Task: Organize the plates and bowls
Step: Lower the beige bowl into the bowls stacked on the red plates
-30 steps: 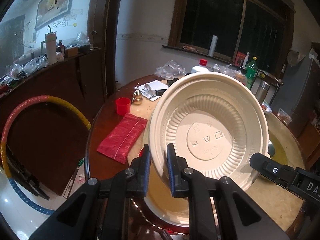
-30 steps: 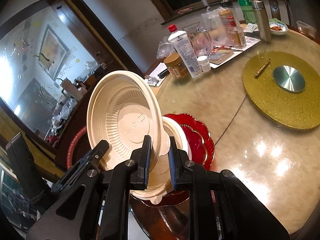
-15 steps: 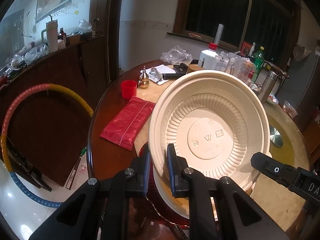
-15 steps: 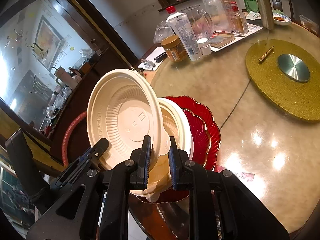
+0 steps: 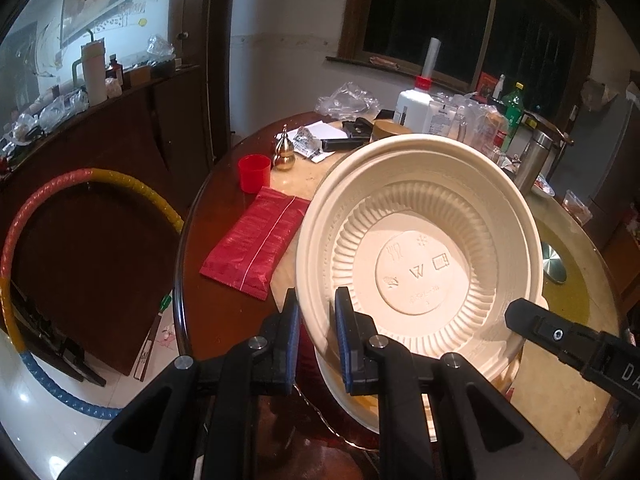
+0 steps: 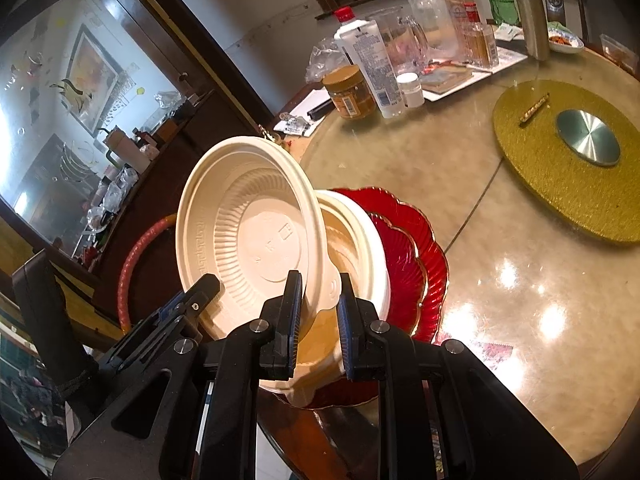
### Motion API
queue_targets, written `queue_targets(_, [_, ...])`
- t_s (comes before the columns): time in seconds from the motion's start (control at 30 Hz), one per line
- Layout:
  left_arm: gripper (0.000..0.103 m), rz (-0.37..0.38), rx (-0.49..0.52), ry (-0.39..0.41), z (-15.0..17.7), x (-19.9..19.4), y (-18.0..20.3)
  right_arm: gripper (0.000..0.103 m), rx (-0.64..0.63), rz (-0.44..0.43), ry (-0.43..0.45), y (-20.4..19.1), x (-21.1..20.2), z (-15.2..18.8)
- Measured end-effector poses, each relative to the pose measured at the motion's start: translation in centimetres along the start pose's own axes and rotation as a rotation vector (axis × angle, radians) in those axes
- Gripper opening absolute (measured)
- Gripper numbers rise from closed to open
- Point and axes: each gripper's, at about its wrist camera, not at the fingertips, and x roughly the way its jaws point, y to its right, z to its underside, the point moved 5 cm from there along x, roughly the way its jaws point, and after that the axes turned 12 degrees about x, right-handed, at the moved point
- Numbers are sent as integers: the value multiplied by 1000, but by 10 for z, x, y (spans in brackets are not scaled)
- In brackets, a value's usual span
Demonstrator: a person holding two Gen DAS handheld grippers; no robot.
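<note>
We hold the left gripper (image 5: 316, 336) clamped on the rim of the cream bowl (image 5: 420, 248), bowl tilted up on edge. Our right gripper (image 6: 318, 316) pinches the same bowl's opposite rim; its tip shows right of the bowl.

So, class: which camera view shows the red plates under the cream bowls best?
The right wrist view: the red plates show their scalloped gold-edged rims beside the lower cream bowl. The left wrist view shows only a dark red sliver beneath the bowls.
</note>
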Motion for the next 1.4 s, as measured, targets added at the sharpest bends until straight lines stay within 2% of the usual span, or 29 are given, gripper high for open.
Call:
queue_targets(0.7, [17, 32, 13, -45, 2, 11, -3, 17, -38, 47, -27, -4, 5, -3])
queue_targets(1.03, [18, 64, 38, -65, -10, 7, -5, 17, -104, 79, -23, -19, -6, -11])
queue_targets(1.4, [18, 92, 69, -124, -5, 17, 1, 18, -65, 68, -79, -9, -1, -10])
